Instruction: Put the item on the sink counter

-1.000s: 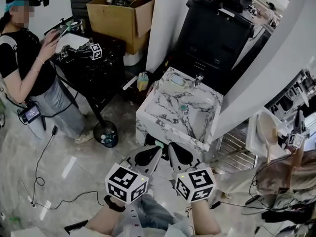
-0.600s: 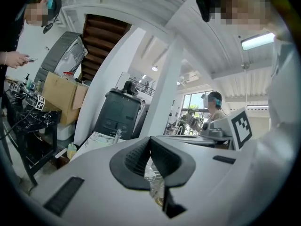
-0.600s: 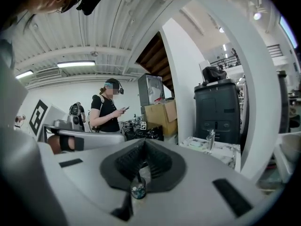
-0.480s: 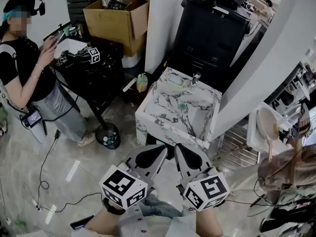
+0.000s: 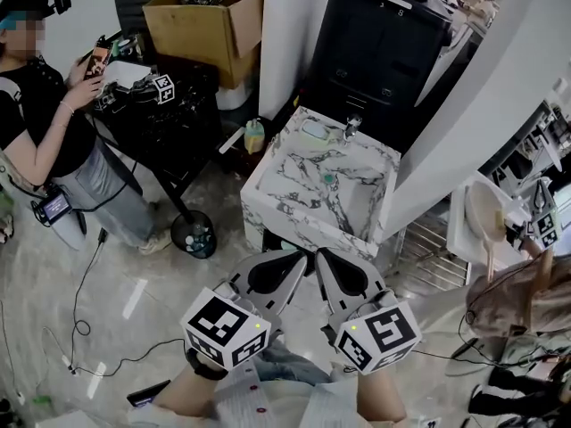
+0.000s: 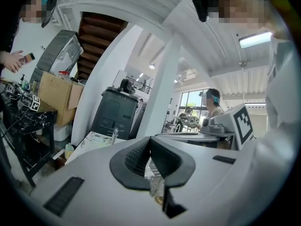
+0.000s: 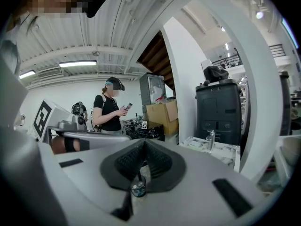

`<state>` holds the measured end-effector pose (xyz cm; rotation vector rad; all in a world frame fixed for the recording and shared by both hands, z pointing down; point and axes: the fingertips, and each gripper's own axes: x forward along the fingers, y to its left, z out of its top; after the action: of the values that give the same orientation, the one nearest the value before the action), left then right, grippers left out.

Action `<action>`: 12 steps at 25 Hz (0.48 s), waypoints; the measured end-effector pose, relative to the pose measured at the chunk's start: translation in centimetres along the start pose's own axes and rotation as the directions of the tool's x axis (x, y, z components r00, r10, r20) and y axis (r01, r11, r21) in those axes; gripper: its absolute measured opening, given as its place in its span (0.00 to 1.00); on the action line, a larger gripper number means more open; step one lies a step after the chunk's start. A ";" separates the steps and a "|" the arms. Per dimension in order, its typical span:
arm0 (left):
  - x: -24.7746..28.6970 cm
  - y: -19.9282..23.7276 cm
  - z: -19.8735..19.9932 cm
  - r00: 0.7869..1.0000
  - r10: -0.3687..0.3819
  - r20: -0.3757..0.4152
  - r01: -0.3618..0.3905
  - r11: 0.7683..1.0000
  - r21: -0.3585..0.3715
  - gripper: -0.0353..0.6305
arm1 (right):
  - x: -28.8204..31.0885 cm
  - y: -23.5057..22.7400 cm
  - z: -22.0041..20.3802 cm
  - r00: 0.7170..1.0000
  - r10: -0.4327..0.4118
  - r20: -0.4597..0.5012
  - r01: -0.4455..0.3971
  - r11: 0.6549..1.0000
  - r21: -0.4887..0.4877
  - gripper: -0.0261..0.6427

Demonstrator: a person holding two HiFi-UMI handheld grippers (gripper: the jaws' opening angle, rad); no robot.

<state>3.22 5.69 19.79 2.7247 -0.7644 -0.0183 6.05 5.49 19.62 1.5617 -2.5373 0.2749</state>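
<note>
Both grippers are low in the head view, side by side, pointing at the white marble sink (image 5: 268, 184). My left gripper (image 5: 302, 256) has its jaws together with nothing between them, and so does my right gripper (image 5: 320, 256). Their tips hang just short of the sink's near edge. At the sink's back stand a faucet (image 5: 351, 128) and a pale soap dish (image 5: 314, 129); a small green piece (image 5: 329, 178) lies in the basin. The left gripper (image 6: 150, 139) sees the sink (image 6: 96, 138) ahead to its left. The right gripper (image 7: 144, 141) sees the sink (image 7: 221, 149) to its right.
A person (image 5: 45, 105) holding a phone stands at the left by a black table (image 5: 169, 127). A cardboard box (image 5: 201, 25) and black cabinet (image 5: 384, 52) stand behind the sink. A bottle (image 5: 255, 135), a black bin (image 5: 194, 235) and cables lie on the floor. A white wall (image 5: 482, 105) flanks the right.
Both grippers have risen a little, still side by side with jaws together. The person at the left has lifted the phone higher.
</note>
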 end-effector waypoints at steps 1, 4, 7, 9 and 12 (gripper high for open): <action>0.0 0.0 0.0 1.000 0.001 0.001 -0.001 1.000 -0.001 0.08 | 0.0 0.0 -0.1 1.000 -0.001 -0.002 0.001 1.000 -0.001 0.05; 0.0 -0.1 -0.1 1.000 0.005 0.000 -0.005 1.000 -0.001 0.08 | 0.0 0.0 -0.4 1.000 -0.006 -0.006 0.006 1.000 0.002 0.05; 0.0 -0.1 -0.3 1.000 0.010 -0.002 -0.010 1.000 -0.003 0.08 | -0.1 0.0 -0.6 1.000 -0.003 -0.007 0.003 1.000 0.010 0.05; -0.1 -0.1 -0.4 1.000 0.013 -0.004 -0.013 1.000 -0.006 0.08 | -0.1 0.1 -0.6 1.000 -0.001 -0.010 0.001 1.000 0.011 0.05; -0.3 -0.1 -0.7 1.000 0.018 -0.008 -0.018 1.000 -0.010 0.08 | -0.1 0.3 -0.8 1.000 0.003 -0.014 -0.003 1.000 0.013 0.05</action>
<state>3.09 6.07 20.37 2.7071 -0.7847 -0.0078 5.87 5.90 20.34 1.5555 -2.5324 0.3018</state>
